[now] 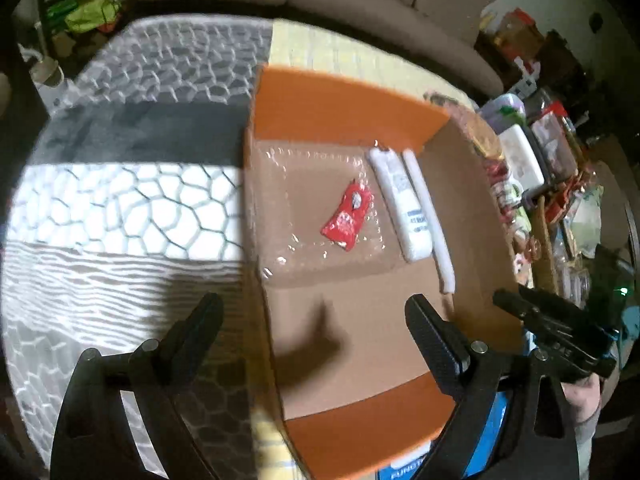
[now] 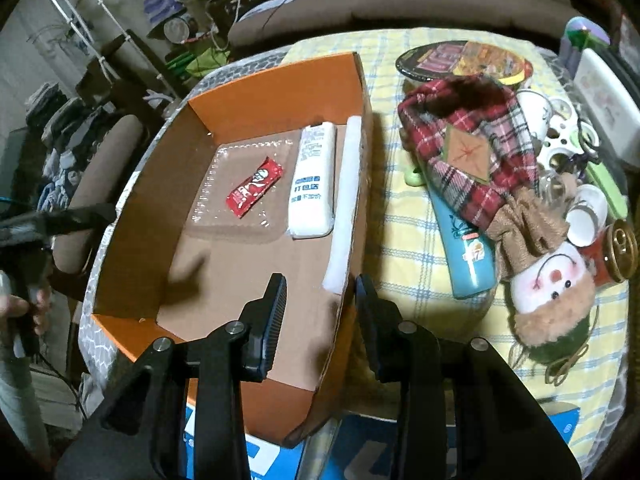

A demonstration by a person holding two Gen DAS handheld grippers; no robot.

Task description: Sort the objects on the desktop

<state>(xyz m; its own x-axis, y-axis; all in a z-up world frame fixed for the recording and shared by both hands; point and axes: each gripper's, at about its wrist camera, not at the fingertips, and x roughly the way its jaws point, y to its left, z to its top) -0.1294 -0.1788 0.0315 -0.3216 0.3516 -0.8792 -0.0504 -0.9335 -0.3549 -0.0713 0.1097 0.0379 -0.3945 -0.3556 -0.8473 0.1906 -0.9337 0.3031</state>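
Box (image 2: 256, 264) is sitting at the bench (image 2: 404, 216) edge, already holding a red packet (image 2: 255, 188) on a clear tray (image 2: 224, 216), a white tube (image 2: 312, 184) and a white stick (image 2: 344, 196) along its right wall. You are holding your right gripper (image 2: 320, 296) with its fingers astride that right wall, partly apart and not pressing anything. Your left gripper (image 1: 312, 312) is hanging over the box's left wall, fingers wide apart and empty.

The risk from here, as I judge it: if you are lowering the right fingers further, they could be catching the cardboard wall and dragging or tipping the box, since it is sitting close to the edge. Reaching across for the pile could also be snagging the plaid cloth (image 2: 460, 140) and pulling the snowman doll (image 2: 548, 280) or the blue bottle (image 2: 468, 256) along with it.

Only the right wrist view is showing the unsorted pile clearly; the left view is blurring it at its margin. Only the left view is showing the patterned surface (image 1: 120, 200) beside the box.
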